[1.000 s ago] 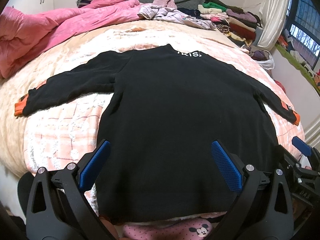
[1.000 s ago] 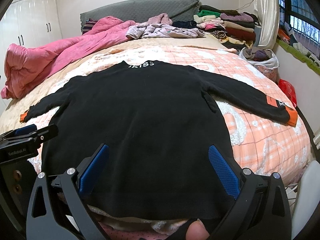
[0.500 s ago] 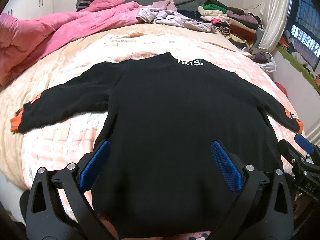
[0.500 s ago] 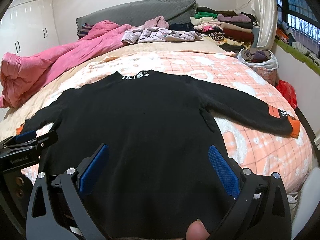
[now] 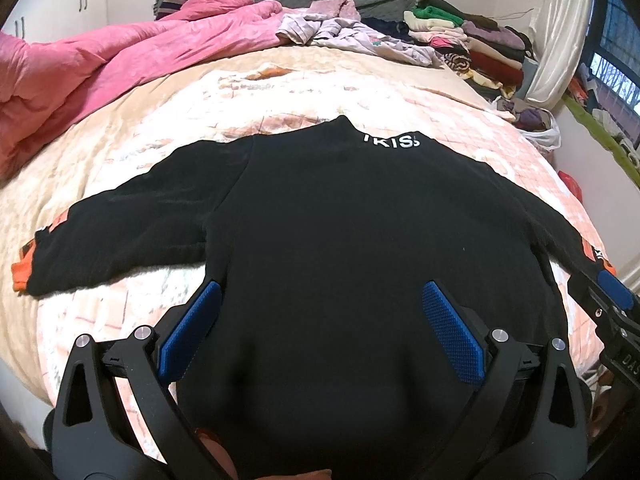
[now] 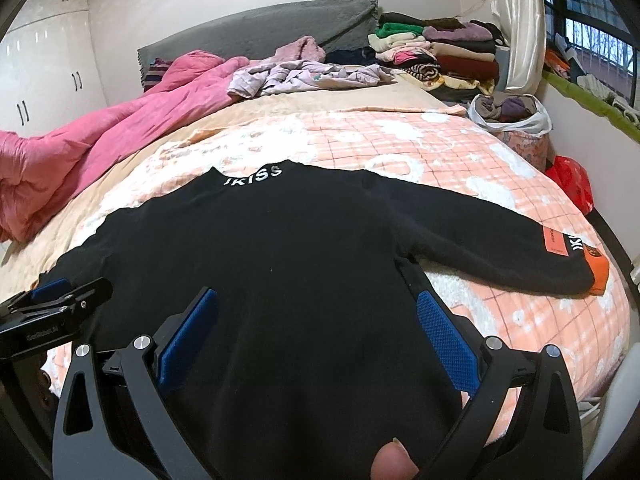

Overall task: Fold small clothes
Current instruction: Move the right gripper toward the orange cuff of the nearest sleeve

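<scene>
Two black claws with blue textured pads hover side by side over the near hem of a black long-sleeved knit sweater with white letters on the collar and orange cuffs. The sweater lies flat, sleeves spread, on the peach checked bed cover. The left claw is spread wide and holds nothing. The right claw is spread wide too, empty. Beyond both claws lies a crumpled pink quilt.

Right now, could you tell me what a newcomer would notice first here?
A black sweater lies spread flat across the bed, sleeves out, orange cuffs at the ends. Both open grippers, left gripper and right gripper, hover over its lower body. A pink duvet is heaped far left.
</scene>
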The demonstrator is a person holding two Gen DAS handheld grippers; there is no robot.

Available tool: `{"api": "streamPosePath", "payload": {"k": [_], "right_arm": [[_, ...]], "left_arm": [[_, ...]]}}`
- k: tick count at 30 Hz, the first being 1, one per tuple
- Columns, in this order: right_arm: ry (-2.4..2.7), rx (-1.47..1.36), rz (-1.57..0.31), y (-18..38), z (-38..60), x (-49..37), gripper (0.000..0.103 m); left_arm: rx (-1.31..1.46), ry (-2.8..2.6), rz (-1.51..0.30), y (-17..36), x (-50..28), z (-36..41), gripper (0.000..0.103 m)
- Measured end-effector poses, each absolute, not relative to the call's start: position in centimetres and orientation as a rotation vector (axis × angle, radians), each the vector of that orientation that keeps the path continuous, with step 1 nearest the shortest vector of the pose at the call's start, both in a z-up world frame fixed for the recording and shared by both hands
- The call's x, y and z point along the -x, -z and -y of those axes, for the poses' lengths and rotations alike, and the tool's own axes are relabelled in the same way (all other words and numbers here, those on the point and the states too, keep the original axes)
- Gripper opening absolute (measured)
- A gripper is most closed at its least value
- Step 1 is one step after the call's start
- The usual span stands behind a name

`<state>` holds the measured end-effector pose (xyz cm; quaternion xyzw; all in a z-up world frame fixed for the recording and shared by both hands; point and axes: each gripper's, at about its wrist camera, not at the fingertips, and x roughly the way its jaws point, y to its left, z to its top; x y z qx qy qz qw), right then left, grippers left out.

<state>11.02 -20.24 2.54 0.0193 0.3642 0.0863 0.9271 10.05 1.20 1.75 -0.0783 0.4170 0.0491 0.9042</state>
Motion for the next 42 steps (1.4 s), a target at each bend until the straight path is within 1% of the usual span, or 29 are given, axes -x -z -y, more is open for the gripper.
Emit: {"api": "streamPosePath", "payload": {"k": [19,35,42], "right_arm": [[-0.075,-0.122,-0.779,-1.5,23.7,-15.0,0.099],[0.068,-0.211,-0.79,-0.4,29.4,-16.4,0.099],[0.165,-0.286,-0.806,0.8,33.6,-16.7,0.099]], "left_arm": [[0.182,-0.087,-0.893,-1.6,-15.5,0.0,0.095],[0.176,-0.069,-0.923,-0.7,-18.8,0.9,0.095],[0.16,-0.071,-0.933,0.0,-20.2,1.4,0.095]]}}
